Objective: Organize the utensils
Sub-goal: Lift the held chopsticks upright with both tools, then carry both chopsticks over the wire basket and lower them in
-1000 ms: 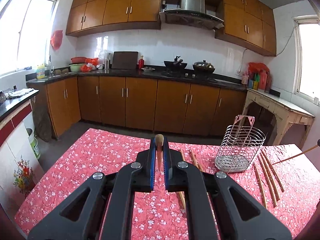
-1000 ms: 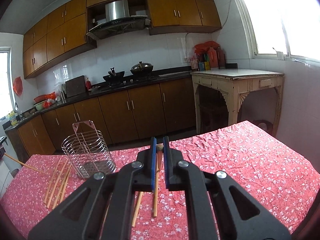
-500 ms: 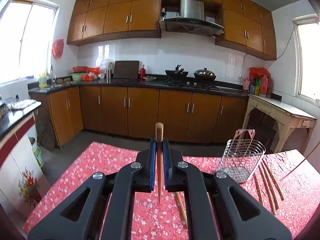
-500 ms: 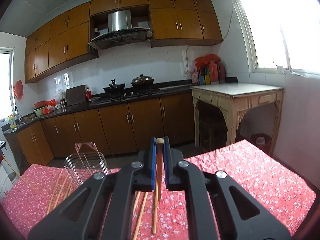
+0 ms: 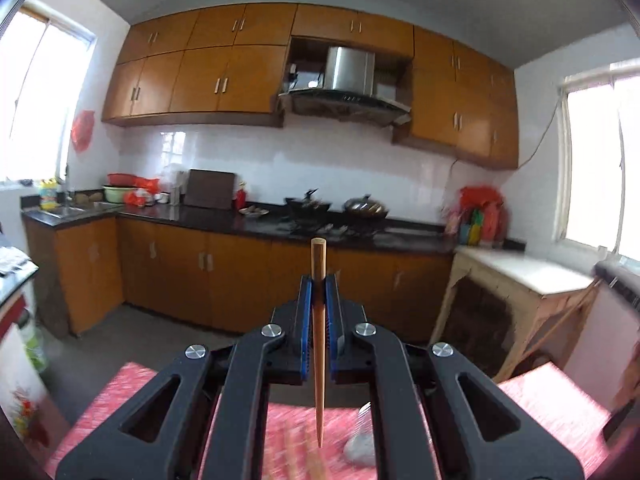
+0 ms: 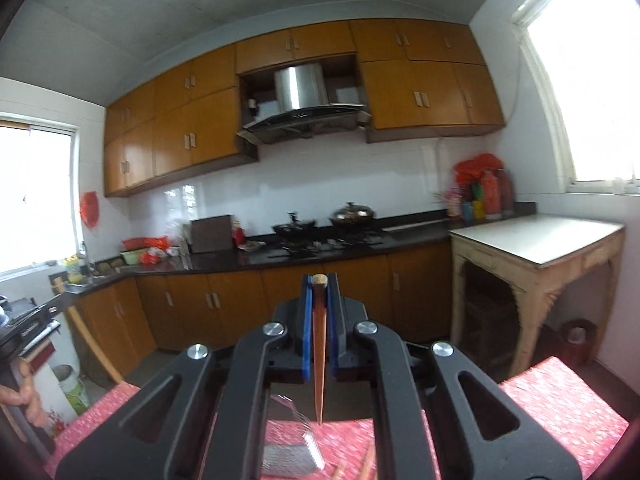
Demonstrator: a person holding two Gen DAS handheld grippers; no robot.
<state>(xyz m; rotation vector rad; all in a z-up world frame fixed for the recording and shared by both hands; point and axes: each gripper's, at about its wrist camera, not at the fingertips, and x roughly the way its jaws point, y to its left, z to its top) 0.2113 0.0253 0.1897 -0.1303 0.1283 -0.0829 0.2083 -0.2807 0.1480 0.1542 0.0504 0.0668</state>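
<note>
My left gripper (image 5: 319, 280) is shut on a wooden chopstick (image 5: 319, 380) that hangs upright, thick end up and tip down, well above the red floral tablecloth (image 5: 560, 408). My right gripper (image 6: 319, 280) is shut on another chopstick (image 6: 319, 360), held the same way. The wire utensil basket (image 6: 294, 454) stands on the table below the right gripper. It shows only as a blur (image 5: 360, 442) in the left wrist view. Loose chopsticks (image 6: 368, 464) lie beside it, mostly hidden by the gripper's body.
A pale side table (image 6: 536, 240) stands past the table's right end. Brown cabinets and a black counter with a stove (image 6: 320, 240) run along the far wall. At the left edge of the right wrist view are the other gripper (image 6: 32, 320) and a hand (image 6: 16, 400).
Both grippers have risen with their chopsticks. The table, basket and loose chopsticks have dropped to the bottom of each view, and more of the upper cabinets and ceiling shows.
</note>
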